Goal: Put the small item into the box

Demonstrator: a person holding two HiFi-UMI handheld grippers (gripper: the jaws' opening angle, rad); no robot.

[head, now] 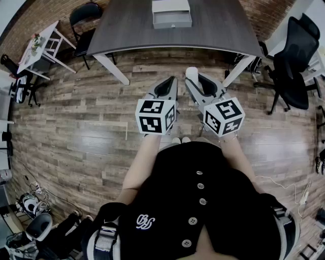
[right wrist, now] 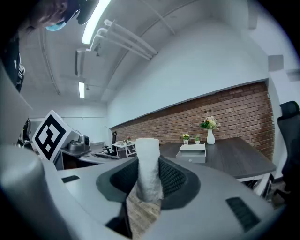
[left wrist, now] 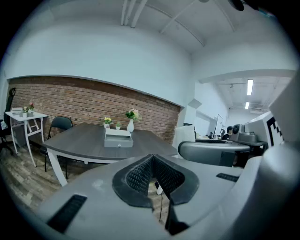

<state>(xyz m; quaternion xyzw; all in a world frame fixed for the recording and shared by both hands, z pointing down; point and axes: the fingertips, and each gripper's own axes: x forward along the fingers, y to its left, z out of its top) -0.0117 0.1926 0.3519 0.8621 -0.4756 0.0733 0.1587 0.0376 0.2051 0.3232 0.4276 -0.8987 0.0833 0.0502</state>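
Note:
A white rolled towel [right wrist: 148,168] stands upright between the jaws of my right gripper [right wrist: 149,180], which is shut on it; from the head view its top [head: 192,74] pokes out of that right gripper [head: 199,83]. My left gripper [head: 171,85] is held beside it, jaws closed together with nothing between them [left wrist: 152,176]. The grey box [head: 171,13] with a white lid sits on the dark table [head: 132,28] ahead, well beyond both grippers. The box also shows in the left gripper view [left wrist: 118,138] and in the right gripper view [right wrist: 191,152].
Black chairs stand at the table's left [head: 86,18] and right [head: 297,56]. A small white side table [head: 43,48] is at far left. A vase of flowers [left wrist: 131,121] sits behind the box. Wooden floor [head: 76,132] lies between me and the table.

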